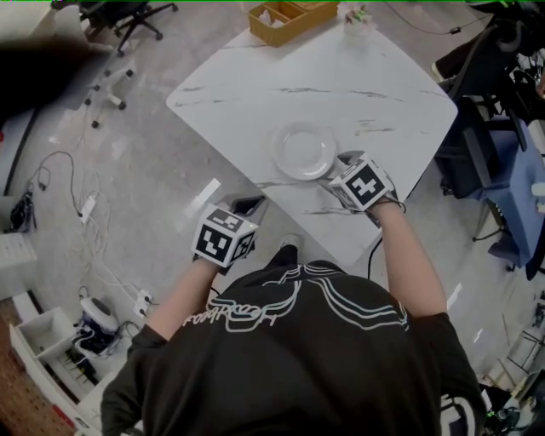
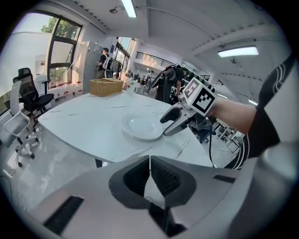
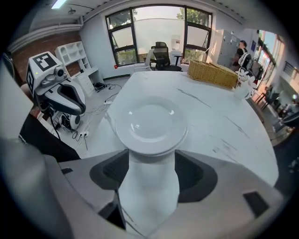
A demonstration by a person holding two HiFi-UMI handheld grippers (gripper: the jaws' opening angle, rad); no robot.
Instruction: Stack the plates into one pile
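On the head view, near middle of a white table [image 1: 255,94], sits the plate [image 1: 305,150]; one or several stacked, cannot tell. Right gripper [image 1: 339,168] points down at the plate's near right rim, tips just beside it. Left gripper [image 1: 246,207] hangs off the table's near left edge, over the floor, well apart from the plate. Basket [image 1: 285,19] at the far edge. Left gripper view: own jaws closed tip to tip, nothing between them; beyond them the table, with the plate flat on it and the right gripper at the plate's right rim, jaws parted, one above rim level and one low by the tabletop. Right gripper view: own jaws stand wide apart; the plate's near rim lies at the mouth of the gap, pads clear of it on both sides, bare tabletop below between the jaws. Left gripper shows at left, off the table edge. Basket far right, office chair [image 3: 161,51] beyond the far edge by the windows.
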